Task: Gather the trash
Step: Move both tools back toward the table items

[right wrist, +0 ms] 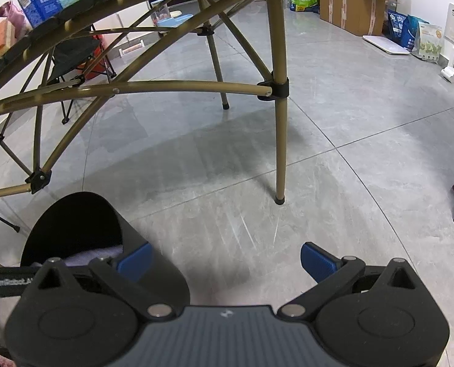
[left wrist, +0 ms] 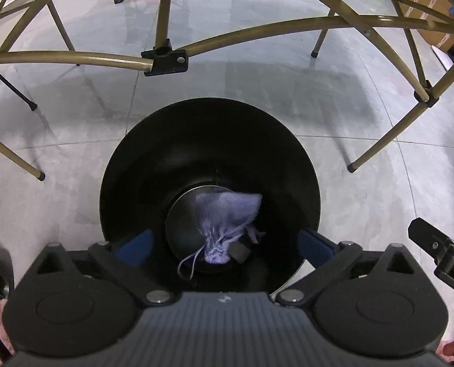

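A round black trash bin (left wrist: 135,165) stands on the grey tiled floor, seen from straight above in the left wrist view. At its bottom lies a pale purple fuzzy drawstring pouch (left wrist: 224,214) with loose cords. My left gripper (left wrist: 224,246) hangs over the bin's mouth, open wide, its blue pads apart and clear of the pouch. In the right wrist view the same bin (right wrist: 153,263) sits at the lower left, with a bit of the pouch (right wrist: 98,255) showing inside. My right gripper (right wrist: 225,261) is open over bare floor beside the bin, holding nothing.
A folding table's bronze legs and cross bars (left wrist: 162,58) span the floor just beyond the bin; one leg (right wrist: 279,140) stands close ahead of the right gripper. Cardboard boxes (right wrist: 352,9) and bags line the far wall. A folding chair (right wrist: 71,58) stands behind the table.
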Available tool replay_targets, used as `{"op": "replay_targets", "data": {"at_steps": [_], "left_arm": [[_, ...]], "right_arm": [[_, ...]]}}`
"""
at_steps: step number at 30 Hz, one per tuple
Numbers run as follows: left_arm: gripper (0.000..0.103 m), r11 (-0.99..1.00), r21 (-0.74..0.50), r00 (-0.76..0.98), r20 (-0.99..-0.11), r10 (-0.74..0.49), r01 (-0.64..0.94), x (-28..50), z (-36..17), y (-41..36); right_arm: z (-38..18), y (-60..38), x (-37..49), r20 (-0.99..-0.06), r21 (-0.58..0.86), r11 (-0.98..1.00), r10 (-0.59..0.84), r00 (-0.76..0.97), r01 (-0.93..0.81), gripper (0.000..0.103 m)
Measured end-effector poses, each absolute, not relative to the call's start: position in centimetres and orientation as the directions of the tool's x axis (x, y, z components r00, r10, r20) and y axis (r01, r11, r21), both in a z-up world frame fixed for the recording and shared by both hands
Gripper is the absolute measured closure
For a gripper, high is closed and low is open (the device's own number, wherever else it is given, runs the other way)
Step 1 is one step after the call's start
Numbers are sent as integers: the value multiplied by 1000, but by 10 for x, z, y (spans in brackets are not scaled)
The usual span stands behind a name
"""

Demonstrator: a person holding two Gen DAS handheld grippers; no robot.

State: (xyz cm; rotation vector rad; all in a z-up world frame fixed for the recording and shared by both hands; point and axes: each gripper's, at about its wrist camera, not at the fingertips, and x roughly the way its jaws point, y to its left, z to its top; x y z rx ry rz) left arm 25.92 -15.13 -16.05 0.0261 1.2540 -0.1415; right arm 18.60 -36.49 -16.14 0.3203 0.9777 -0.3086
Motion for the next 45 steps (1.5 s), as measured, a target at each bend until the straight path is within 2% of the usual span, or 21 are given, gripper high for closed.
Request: {"op": "replay_targets", "data": {"at_steps": [18,26,33,45], "left_arm": [[0,991,-66,319,-942,-101,119,254,-153,-147],[0,988,-84,428,-894,-131,126,241,-117,-139],[0,991,-89,589,-798,-131,100,227,-65,-125],[0,993,-108,783,-614,-103,46,230,22,-94]], "right_arm": [[-158,-363,185,-840,126,912,-111,532,390,0],[-140,-358,176,-801,139,917,-118,588,373,0],[-103,-349,171,-713,157,929,-128,690,336,0],[-16,-319,197,-501,146,971,-94,861,191,0]]}}
